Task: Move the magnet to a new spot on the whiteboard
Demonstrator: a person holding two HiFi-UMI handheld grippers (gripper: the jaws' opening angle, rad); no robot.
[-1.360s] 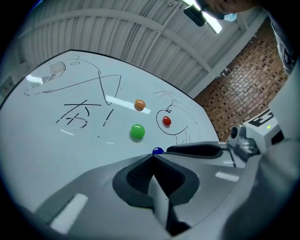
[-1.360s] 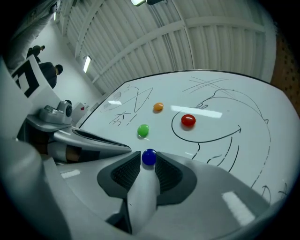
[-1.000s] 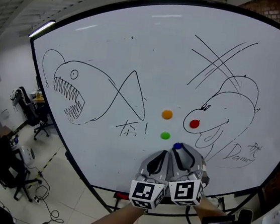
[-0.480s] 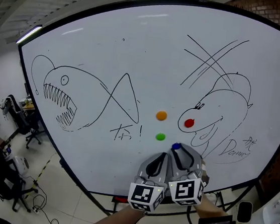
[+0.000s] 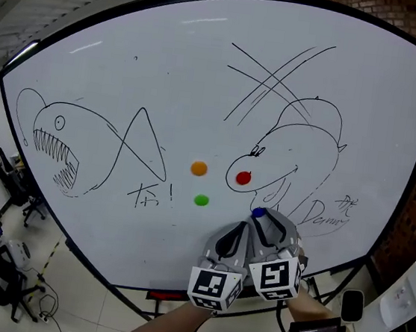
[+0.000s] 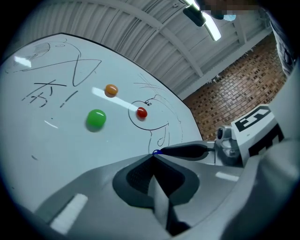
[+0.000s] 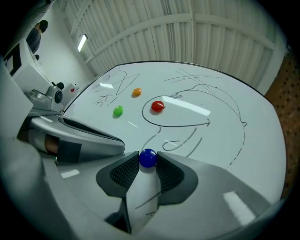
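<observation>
small round blue magnet (image 7: 148, 158): held at the tips of the right gripper (image 7: 148, 161), with a pad touching it on each side. the jaws have just been closing on it and are kept apart only by the ball itself. the magnet is placed low on the white whiteboard (image 5: 131, 54), toward its bottom right corner, just below the round red magnet (image 5: 243, 177). whether it touches the board surface cannot be told.

left gripper (image 6: 153, 154): jaws brought together, nothing between them. it is held just beside the right one, on the side of the board's left edge.

relation noted for the move: the magnet lies straight ahead of the right gripper and in its grip, so that hand is judged to do the carrying. no long axis is offered by a ball.

open room: a broad bare area is seen toward the top edge; the bottom edge is near. to be avoided: the round green magnet (image 5: 202, 199) and the round orange magnet (image 5: 199, 168), near the board's middle.
</observation>
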